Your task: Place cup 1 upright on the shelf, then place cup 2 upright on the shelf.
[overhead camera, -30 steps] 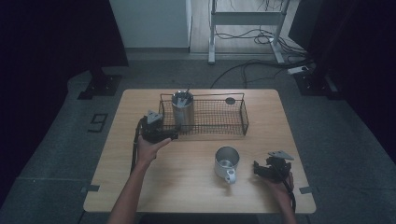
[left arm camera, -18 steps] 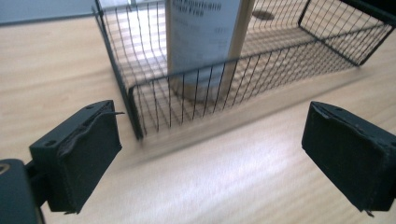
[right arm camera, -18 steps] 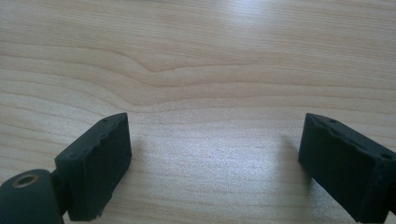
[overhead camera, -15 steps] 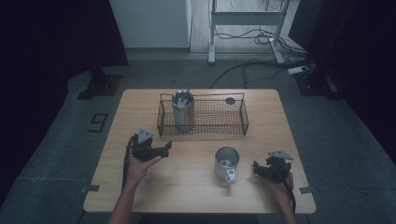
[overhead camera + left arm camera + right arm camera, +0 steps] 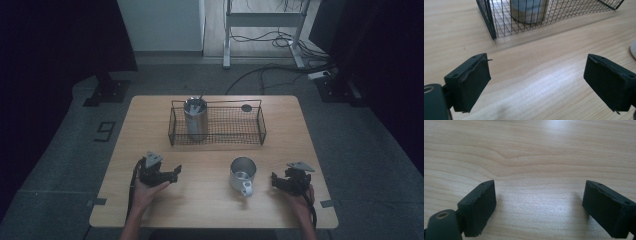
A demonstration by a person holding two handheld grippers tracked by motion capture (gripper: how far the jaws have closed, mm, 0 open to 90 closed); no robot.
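Mug: a metal mug is set upright on the near-right part of the table, its handle turned toward the near edge; it is empty as far as can be told and is touched by neither tool.
Right gripper: rested low on the table just right of the mug, aimed left at it; its jaws have just been closing, yet a gap is kept between them and bare wood alone is seen there.
Left gripper: held near the table's near-left part, well apart from the mug; its jaws have just been closing too, are seen apart, and nothing is held between them.
Wire basket: placed across the far middle of the table.
Steel cup: stood upright inside the basket's left end, with something thin poking out of it that cannot be identified.
Progress: one vessel is judged already stowed in the basket; the mug is not yet gripped, so grasping, lifting and placing it are judged still to be done.
Table: light wood.
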